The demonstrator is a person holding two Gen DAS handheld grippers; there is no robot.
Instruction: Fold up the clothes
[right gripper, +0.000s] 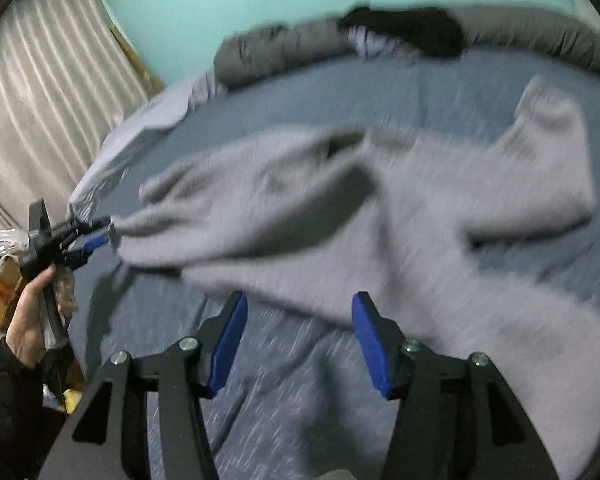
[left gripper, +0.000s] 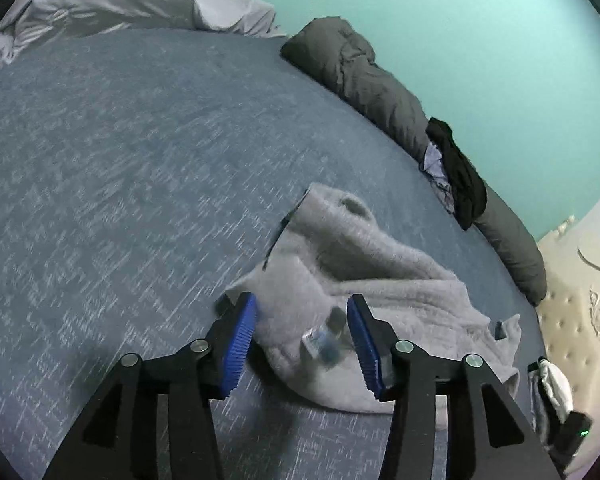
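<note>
A fuzzy light-grey sweater [left gripper: 360, 264] lies crumpled on the blue bed [left gripper: 120, 160]. My left gripper [left gripper: 302, 300] is open, its blue pads straddling the sweater's near edge, where a small label [left gripper: 320, 342] shows. In the right wrist view the sweater [right gripper: 420, 200] is spread wide and blurred, one sleeve reaching to the upper right. My right gripper [right gripper: 300, 296] is open just short of the sweater's lower edge, with only the bed sheet [right gripper: 280, 380] between its pads. The left gripper [right gripper: 102, 234], held in a hand [right gripper: 28, 320], is at the sweater's left end.
A rolled dark-grey duvet [left gripper: 372, 84] runs along the teal wall, with black clothes [left gripper: 460, 176] piled on it. Pale bedding [left gripper: 132, 4] lies at the far end. A cream tufted headboard [left gripper: 580, 312] is on the right, and a curtain [right gripper: 40, 80] hangs beyond the bed.
</note>
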